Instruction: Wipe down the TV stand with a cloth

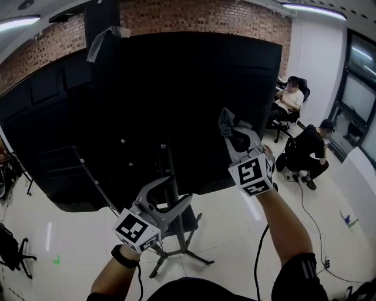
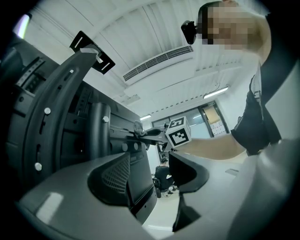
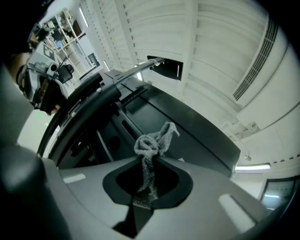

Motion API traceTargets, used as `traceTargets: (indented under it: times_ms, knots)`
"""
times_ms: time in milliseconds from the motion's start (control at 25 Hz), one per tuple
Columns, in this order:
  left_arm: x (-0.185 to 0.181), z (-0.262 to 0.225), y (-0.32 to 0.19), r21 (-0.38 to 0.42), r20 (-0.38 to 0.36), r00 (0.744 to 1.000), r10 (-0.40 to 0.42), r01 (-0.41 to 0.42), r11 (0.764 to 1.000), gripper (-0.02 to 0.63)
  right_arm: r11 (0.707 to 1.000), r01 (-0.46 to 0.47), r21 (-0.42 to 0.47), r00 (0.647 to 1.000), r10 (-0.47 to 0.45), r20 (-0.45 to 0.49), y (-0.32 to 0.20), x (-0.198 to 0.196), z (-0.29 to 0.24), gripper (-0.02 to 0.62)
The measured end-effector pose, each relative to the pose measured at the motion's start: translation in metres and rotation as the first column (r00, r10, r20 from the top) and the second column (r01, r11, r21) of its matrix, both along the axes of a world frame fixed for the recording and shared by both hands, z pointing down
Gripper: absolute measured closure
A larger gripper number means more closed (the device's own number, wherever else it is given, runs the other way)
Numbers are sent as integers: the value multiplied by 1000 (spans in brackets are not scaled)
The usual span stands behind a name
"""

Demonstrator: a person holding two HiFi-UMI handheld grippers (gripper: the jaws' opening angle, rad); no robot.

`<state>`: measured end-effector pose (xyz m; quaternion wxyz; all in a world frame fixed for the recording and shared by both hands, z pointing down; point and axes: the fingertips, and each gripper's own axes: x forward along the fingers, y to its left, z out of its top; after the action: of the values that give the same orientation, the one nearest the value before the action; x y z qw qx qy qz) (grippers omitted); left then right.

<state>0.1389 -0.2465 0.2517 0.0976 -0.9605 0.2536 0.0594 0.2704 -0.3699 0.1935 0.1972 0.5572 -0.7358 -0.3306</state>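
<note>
Looming beyond the cloth [image 3: 151, 143] in the right gripper [image 3: 149, 161]: the black TV [image 1: 176, 106].

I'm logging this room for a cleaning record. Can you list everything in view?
TV: one, black, centre.
TV stand: one, dark metal, legs on the floor under the TV.
cloth: one, grey, pinched between the right gripper's jaws.
brick wall: one, red-brown, behind the TV.
seated people: two, far right.
ceiling lights: two, white, upper corners.
floor: one, glossy white.
left gripper: one, grey, jaws apart, by the stand's post.
right gripper: one, grey, raised, shut on the cloth.
</note>
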Motion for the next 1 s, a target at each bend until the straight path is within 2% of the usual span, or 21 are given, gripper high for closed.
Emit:
traceTargets:
  times_ms: [120,280,520,760,1000]
  knots:
    - [-5,1,-1,-2,-4,1000,-15,15,1000,325,996,85,17,996,-85,-5,13,-32,2,560]
    - [-18,1,1,-4,-12,999,-51,51,999,325,979,201,-25,979,-201,18,20,-82,28,560]
    - [-36,8,3,-16,-5,994,-105,105,994,325,950,302,-84,953,-299,43,13,-132,55,560]
    - [-43,14,-1,-34,-6,991,-131,131,991,325,949,307,-74,952,-307,18,6,-132,58,560]
    - [-25,13,-1,-33,-6,994,-107,107,994,325,966,247,-75,969,-245,30,2,-93,60,560]
